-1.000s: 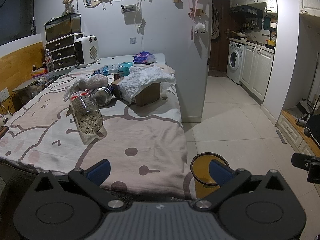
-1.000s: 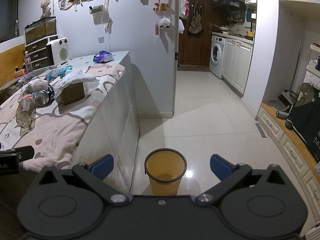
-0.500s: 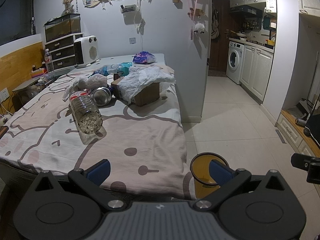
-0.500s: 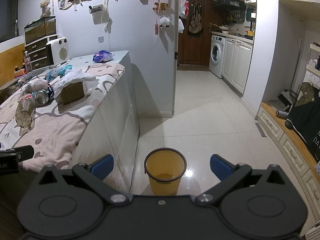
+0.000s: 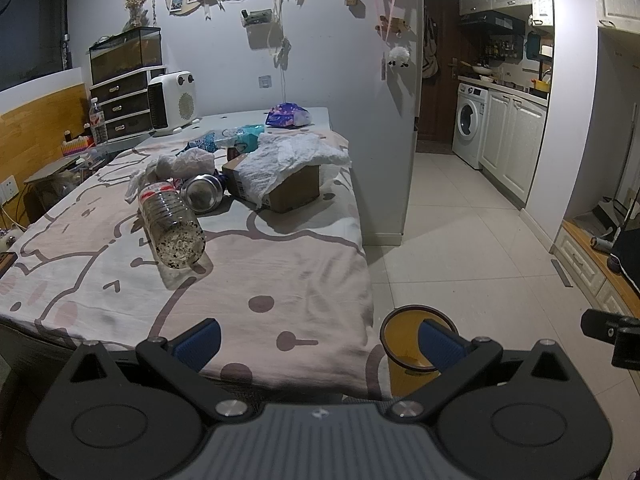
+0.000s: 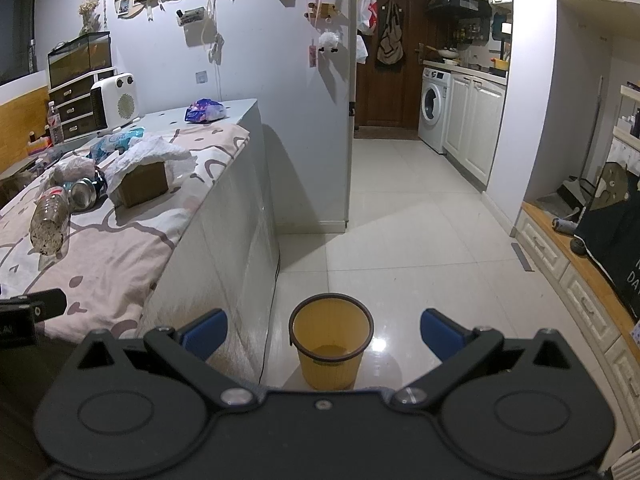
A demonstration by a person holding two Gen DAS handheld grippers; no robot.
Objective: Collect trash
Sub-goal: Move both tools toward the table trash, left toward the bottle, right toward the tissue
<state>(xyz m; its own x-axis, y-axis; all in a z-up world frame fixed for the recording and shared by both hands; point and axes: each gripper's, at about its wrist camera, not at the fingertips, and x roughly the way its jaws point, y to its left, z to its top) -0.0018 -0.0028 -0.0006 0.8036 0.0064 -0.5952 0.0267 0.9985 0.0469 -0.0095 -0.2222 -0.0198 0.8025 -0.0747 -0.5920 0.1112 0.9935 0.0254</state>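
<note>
Dim flat, kitchen w/ washing machine (image 5: 467, 124) at the back, table (image 5: 280, 264) under a pink cartoon cloth in front. Going left to right on it: a crumpled white plastic bag (image 5: 180, 164), then a clear plastic bottle (image 5: 170, 224) lying on its side w/ speckled stuff pooled at the base, a tipped metal can (image 5: 202, 194) touching it, then a cardboard box (image 5: 280, 188) draped w/ white crinkled paper (image 5: 296, 156), teal wrappers behind, and a purple packet (image 5: 288, 115) at the far end. Off the table's right edge, on the floor tiles, stands the yellow bin (image 6: 331, 344), prob. nearly empty, though the bottom is hard to read. Left gripper (image 5: 318, 340) hangs over the near table edge, fingers spread wide, nothing between them; right gripper (image 6: 323, 330) hangs above the bin, likewise spread and empty. Nothing collected yet, I'd judge. Bottle looks light but smooth and round, so likely to roll or squash: take it across the body near the middle, not the cap end. Can is stiffer, slippery; pinch across the wall. Bag and paper are soft, bunch and nip a fold. Box is the bulkiest, grab a flap or corner edge.
</note>
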